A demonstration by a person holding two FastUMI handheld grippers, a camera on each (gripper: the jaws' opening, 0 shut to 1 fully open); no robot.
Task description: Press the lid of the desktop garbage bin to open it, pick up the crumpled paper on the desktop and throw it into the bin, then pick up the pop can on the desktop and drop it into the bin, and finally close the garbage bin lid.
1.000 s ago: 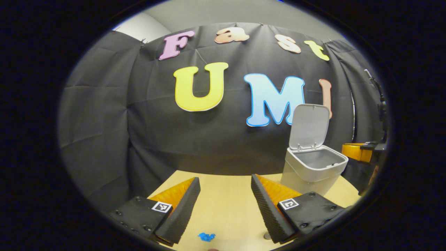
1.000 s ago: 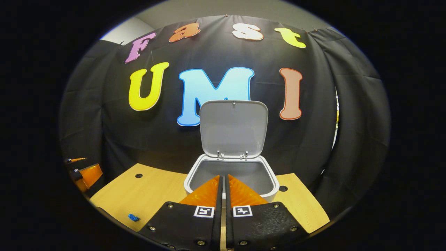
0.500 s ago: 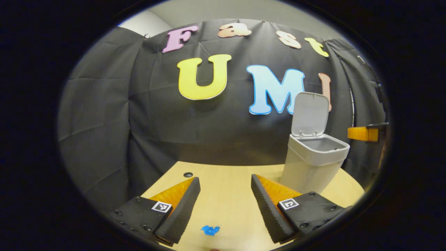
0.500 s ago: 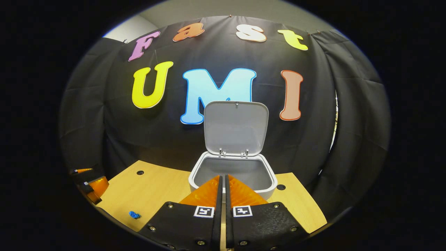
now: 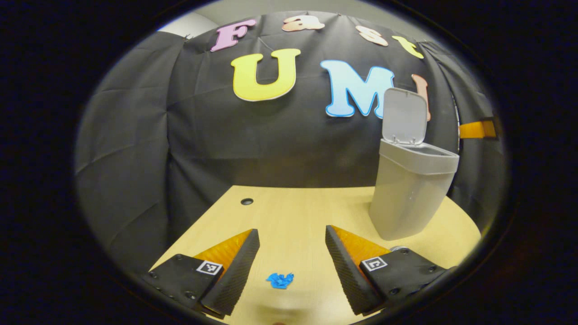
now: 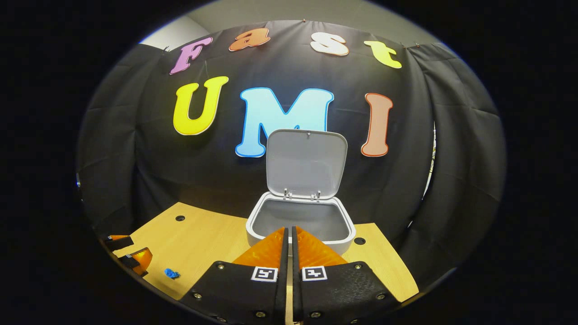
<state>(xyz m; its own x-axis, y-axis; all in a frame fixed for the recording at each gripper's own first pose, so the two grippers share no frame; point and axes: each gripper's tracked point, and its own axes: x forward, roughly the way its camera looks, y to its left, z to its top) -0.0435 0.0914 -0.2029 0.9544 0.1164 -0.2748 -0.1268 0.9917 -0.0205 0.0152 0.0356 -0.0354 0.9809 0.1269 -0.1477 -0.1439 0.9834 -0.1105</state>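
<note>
The crumpled paper [image 5: 280,280] is a small blue wad lying on the wooden desktop [image 5: 293,212], just ahead of and between my left gripper's fingers. The left gripper [image 5: 291,231] is open, low over the desk, and touches nothing. The grey garbage bin [image 5: 402,203] stands to its right with its lid [image 5: 403,117] swung up. In the right gripper view the bin [image 6: 250,225] is straight ahead, its lid [image 6: 307,162] upright and the inside bare. My right gripper [image 6: 289,229] is shut on nothing, just short of the bin's front rim. The blue paper [image 6: 171,273] lies far left, beside the left gripper [image 6: 131,252].
Black cloth walls close the desk at the back and on both sides. Small round holes [image 6: 180,218] [image 6: 360,241] sit in the desktop either side of the bin. The right gripper [image 5: 469,130] shows high beyond the bin. A grey round edge [image 5: 397,248] peeks from behind my left gripper's right finger.
My left gripper has sunk toward the desk, and the blue paper now sits farther up between its fingers. The right gripper has drawn back slightly from the bin and stays shut.
</note>
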